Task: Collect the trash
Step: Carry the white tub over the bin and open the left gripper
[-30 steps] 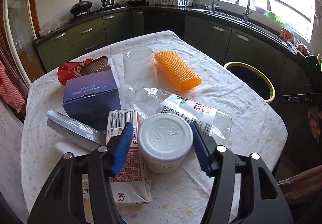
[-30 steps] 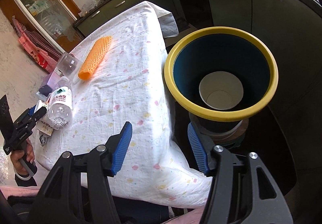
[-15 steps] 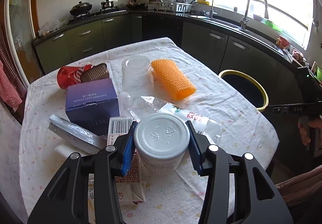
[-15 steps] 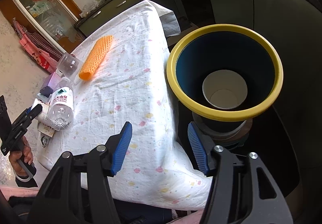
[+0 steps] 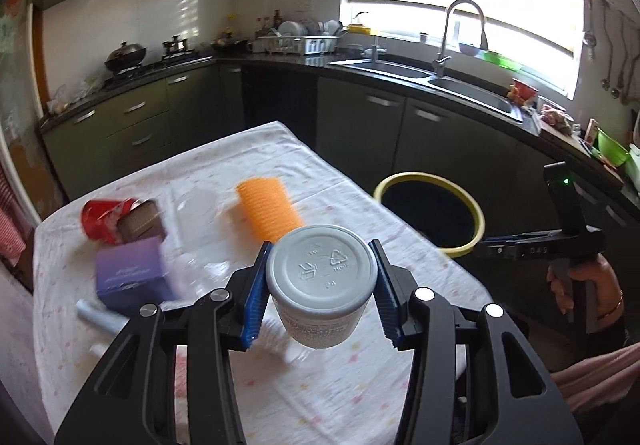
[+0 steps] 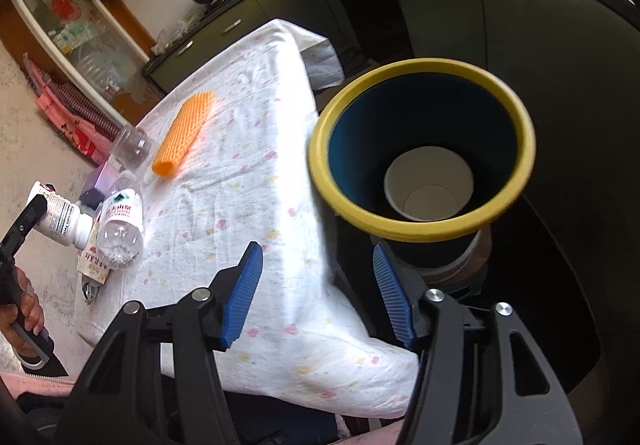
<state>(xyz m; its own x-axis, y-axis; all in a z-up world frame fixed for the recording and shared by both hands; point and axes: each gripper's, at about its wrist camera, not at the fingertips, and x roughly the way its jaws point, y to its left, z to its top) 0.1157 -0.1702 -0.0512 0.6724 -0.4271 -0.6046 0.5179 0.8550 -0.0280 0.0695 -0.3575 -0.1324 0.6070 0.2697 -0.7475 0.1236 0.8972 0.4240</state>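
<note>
In the left wrist view, a white plastic jar (image 5: 322, 287) with recycling marks moulded into its upturned base is gripped between the blue pads of the left claw (image 5: 322, 285) and is held clear above the counter (image 5: 340, 397), which is covered by a white floral cloth. Below and beyond it lie an orange ribbed foam sleeve (image 5: 267, 207), a purple cardboard box (image 5: 134, 277) and a red crushed can (image 5: 103, 220) — all blurred. A yellow-rimmed dark bin (image 5: 430, 213) stands just beside the counter's right edge.

In the right wrist view, the right claw (image 6: 318, 293) is seen with its jaws apart and nothing between them, hanging over the counter's edge beside the bin. A white paper cup (image 6: 429, 191) lies at the bin's bottom. At the far left the white jar is seen tilted — off the cloth — near a clear crushed plastic bottle (image 6: 120, 225) lying on the counter.
</note>
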